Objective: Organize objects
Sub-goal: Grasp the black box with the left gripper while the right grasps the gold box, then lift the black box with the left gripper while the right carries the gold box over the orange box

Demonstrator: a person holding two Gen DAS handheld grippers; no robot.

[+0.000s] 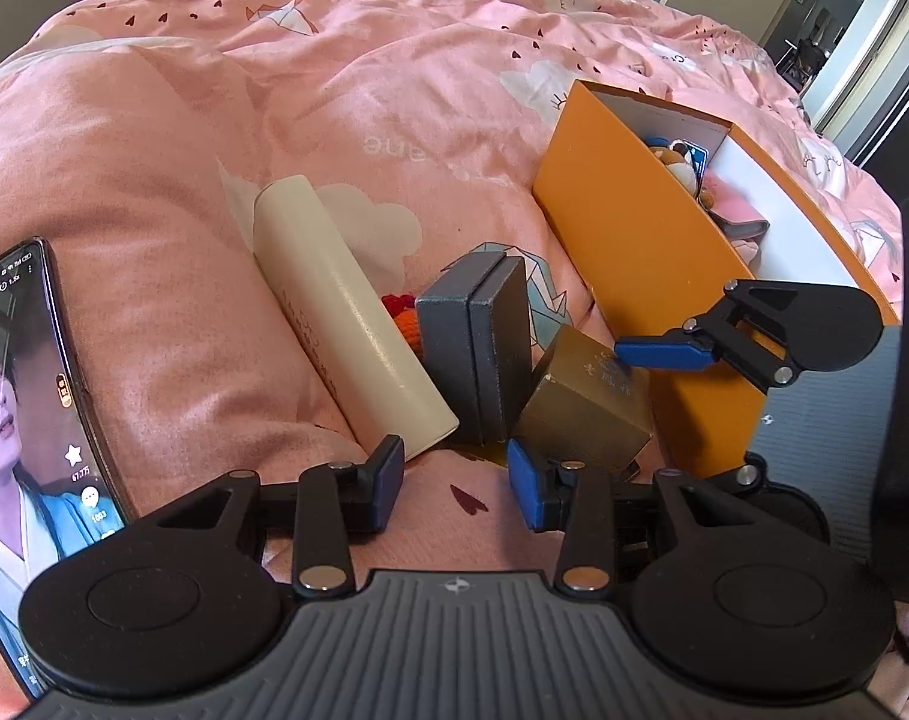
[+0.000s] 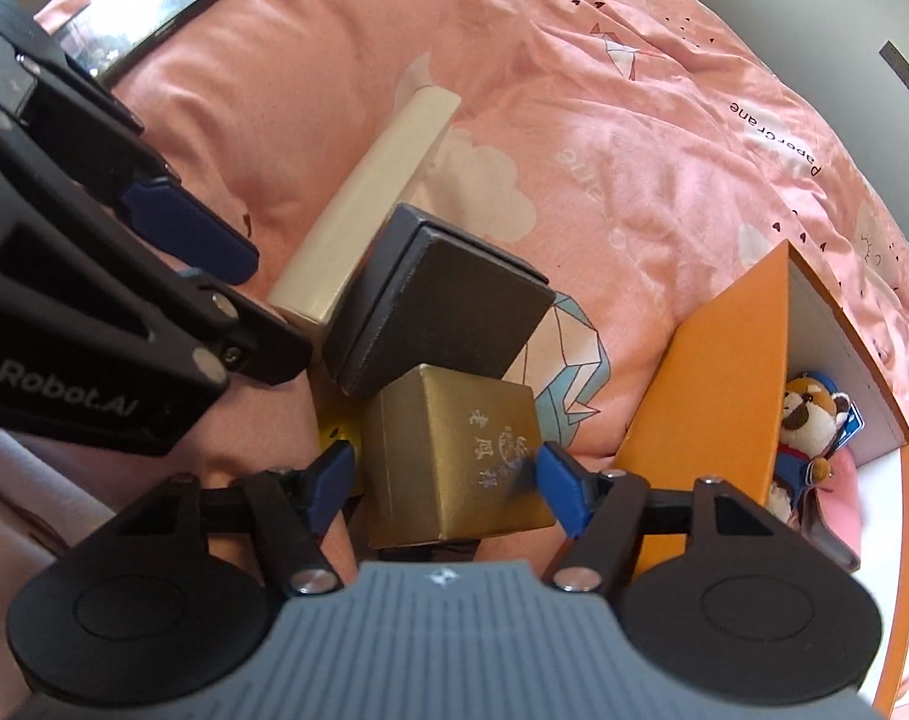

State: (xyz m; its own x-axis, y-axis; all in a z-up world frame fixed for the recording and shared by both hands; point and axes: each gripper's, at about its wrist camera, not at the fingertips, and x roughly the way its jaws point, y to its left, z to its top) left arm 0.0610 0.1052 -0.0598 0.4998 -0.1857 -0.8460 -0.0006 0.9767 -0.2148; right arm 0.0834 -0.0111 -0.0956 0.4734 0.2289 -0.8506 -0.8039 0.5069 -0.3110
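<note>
A gold box (image 2: 454, 456) with silver characters sits on the pink quilt between the jaws of my right gripper (image 2: 445, 471), whose blue pads touch both its sides; it also shows in the left wrist view (image 1: 586, 402). A dark grey box (image 2: 436, 306) leans just behind it, and a cream tube (image 2: 364, 210) lies to its left. The orange box (image 2: 712, 408) at the right holds a plush toy (image 2: 808, 414). My left gripper (image 1: 457, 483) is open and empty just in front of the dark grey box (image 1: 475, 342) and the cream tube (image 1: 340, 324).
A phone (image 1: 28, 420) with a lit screen lies on the quilt at the left. Small red and orange things (image 1: 403, 318) sit between the tube and the dark box. A yellow thing (image 2: 337, 435) peeks out beside the gold box. A doorway (image 1: 844, 18) is far right.
</note>
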